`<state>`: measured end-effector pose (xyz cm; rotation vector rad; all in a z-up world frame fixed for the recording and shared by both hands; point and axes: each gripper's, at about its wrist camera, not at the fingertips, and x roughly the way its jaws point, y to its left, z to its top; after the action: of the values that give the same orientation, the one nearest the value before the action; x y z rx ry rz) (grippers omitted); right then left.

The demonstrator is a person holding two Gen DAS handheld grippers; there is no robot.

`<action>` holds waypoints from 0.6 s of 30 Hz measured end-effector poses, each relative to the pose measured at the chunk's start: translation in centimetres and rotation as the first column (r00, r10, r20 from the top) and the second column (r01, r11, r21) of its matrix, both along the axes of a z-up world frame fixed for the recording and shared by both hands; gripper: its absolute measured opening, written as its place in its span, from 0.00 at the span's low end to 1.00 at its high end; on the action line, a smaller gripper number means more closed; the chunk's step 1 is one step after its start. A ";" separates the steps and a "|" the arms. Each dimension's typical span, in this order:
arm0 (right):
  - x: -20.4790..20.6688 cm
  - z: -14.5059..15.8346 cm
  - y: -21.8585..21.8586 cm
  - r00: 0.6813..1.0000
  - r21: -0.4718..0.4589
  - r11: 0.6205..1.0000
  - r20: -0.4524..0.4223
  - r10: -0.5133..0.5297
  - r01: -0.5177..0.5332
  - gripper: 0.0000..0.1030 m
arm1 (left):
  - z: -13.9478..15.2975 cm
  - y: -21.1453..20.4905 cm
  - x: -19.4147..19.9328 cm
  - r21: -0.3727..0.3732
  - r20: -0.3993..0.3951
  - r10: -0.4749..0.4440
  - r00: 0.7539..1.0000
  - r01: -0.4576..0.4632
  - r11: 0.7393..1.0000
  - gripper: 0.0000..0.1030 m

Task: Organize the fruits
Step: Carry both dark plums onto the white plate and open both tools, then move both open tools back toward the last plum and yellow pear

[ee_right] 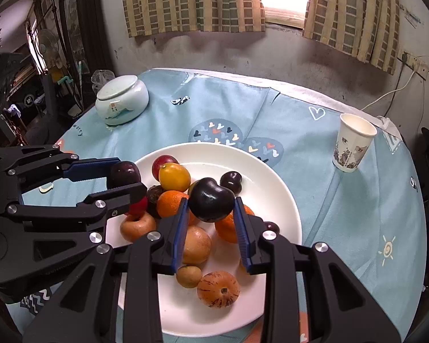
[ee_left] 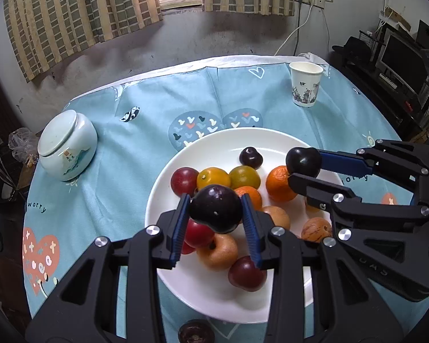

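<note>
Each tool (ee_left: 216, 214) (ee_right: 210, 210) grips a dark plum (ee_left: 216, 207) (ee_right: 211, 200) above the plate (ee_left: 168, 183).

My left hand-held gripper (ee_left: 216, 210) is matt black plastic with ribbed blue pads and shiny metal screws. The dark purple plum (ee_left: 216, 208) is glossy. The round white plate (ee_left: 214, 294) looks glazed, smooth ceramic. At ten o'clock, a glossy pale-green lidded jar (ee_left: 67, 144); at one o'clock, a matt printed paper cup (ee_left: 305, 87). The light-blue tablecloth (ee_left: 157, 108) is soft creased cloth.

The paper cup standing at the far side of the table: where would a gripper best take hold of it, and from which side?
Grip the paper cup around its mid-wall, coming level from the plate side. It stands upright and open-topped with thin tapering walls, and the cloth there is bare. Squeeze lightly; it looks easy to crush.
</note>
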<state>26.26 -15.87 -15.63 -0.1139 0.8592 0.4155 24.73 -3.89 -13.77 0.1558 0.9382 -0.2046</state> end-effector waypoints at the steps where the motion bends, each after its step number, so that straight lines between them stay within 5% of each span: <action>1: 0.2 -0.1 0.0 1.000 -0.003 1.000 -0.006 -0.001 0.001 0.32 | -0.1 0.1 0.1 0.001 -0.001 0.004 1.000 -0.004 1.000 0.36; 6: 0.7 -0.2 0.1 1.000 -0.024 0.999 -0.020 -0.023 0.022 0.36 | 0.1 0.4 0.0 0.005 0.013 0.021 1.000 -0.021 1.000 0.51; 9: 0.5 0.4 -0.5 0.999 -0.024 0.998 0.001 -0.053 0.053 0.50 | 0.6 0.6 -0.1 0.012 0.030 0.032 0.999 -0.032 0.999 0.59; 18: -2.5 4.8 -1.4 0.994 0.006 0.999 0.092 -0.055 0.054 0.57 | 4.2 0.5 -2.8 0.011 0.089 0.019 0.996 -0.020 1.000 0.60</action>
<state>23.81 -17.24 -10.86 -0.1053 0.7690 0.3580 21.91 -3.34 -9.54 0.1649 0.8520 -0.1729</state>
